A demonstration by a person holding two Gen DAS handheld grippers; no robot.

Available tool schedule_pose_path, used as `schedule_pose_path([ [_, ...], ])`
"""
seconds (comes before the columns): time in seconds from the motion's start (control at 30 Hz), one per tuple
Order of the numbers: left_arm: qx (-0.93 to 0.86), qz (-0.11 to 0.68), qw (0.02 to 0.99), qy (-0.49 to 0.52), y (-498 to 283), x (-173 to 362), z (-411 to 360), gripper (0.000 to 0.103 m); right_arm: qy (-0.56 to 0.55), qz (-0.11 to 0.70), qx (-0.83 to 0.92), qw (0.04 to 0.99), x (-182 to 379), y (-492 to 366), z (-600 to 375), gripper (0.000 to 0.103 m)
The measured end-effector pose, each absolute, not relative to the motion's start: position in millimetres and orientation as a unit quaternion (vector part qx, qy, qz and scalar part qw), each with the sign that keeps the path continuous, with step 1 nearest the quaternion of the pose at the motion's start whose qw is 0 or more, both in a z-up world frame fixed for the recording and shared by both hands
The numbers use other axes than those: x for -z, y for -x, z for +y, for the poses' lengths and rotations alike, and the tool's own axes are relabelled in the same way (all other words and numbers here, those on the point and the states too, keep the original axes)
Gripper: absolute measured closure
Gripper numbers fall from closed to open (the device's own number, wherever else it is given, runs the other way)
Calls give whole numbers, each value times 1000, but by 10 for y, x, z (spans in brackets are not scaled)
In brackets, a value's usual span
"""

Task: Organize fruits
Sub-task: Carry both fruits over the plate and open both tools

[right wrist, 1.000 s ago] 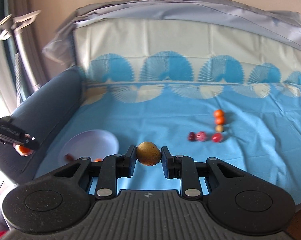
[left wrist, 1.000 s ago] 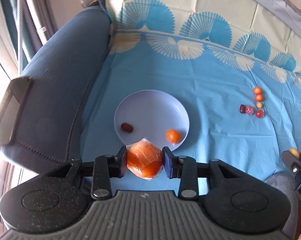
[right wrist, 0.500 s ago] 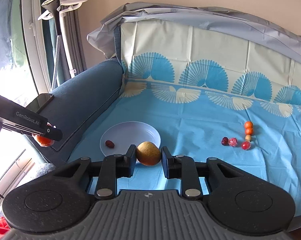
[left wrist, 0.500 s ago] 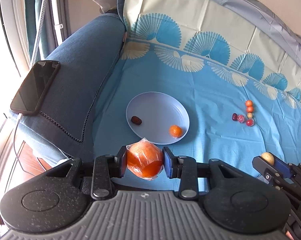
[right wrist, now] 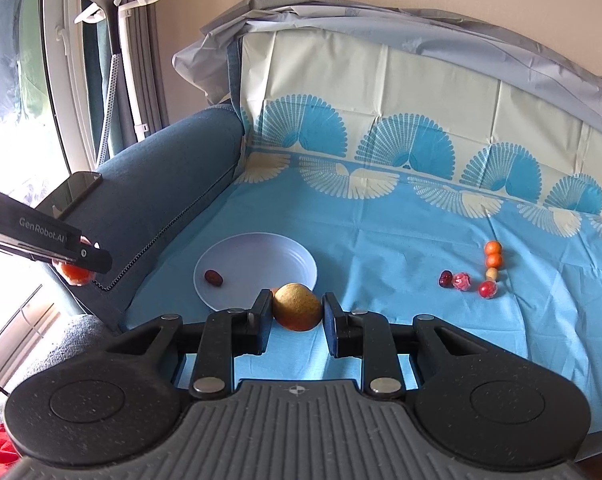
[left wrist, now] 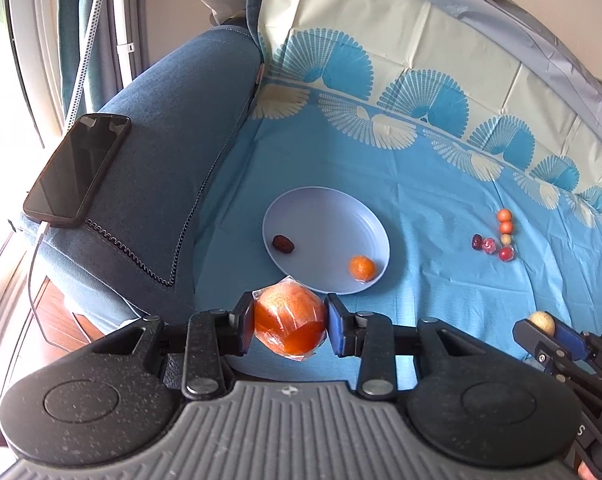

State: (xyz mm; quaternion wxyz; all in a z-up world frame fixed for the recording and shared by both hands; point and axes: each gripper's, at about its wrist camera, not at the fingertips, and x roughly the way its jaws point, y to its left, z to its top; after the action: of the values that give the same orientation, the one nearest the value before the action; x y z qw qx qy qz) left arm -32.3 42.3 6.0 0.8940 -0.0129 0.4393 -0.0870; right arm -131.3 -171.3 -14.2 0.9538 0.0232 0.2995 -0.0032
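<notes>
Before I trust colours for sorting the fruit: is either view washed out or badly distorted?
Left wrist view: the window edge on the left is blown out; the plate and wrapped orange are sharp and true. Right wrist view: the window glare washes out the lower left; the sofa back bows from the fisheye; the yellow fruit is sharp.

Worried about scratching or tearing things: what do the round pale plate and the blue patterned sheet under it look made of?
Round pale lavender plate: probably plastic, smooth matte, uniform colour with soft highlights and moulded rings. Blue fan-patterned sheet: looks like thin plastic film, with sharp fold creases and a slight sheen; coated fabric is possible.
</notes>
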Motion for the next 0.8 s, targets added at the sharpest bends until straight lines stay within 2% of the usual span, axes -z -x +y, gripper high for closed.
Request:
schedule_pose_path([
  [0.53, 89, 449, 889, 10, -272, 118, 358, 63, -23, 326, -4, 945, 315, 654, -1704, 75],
  [0.8, 91, 465, 881, -3, -772, 421, 174, 63, -12, 353, -21, 935, 589, 107, -1642, 75],
])
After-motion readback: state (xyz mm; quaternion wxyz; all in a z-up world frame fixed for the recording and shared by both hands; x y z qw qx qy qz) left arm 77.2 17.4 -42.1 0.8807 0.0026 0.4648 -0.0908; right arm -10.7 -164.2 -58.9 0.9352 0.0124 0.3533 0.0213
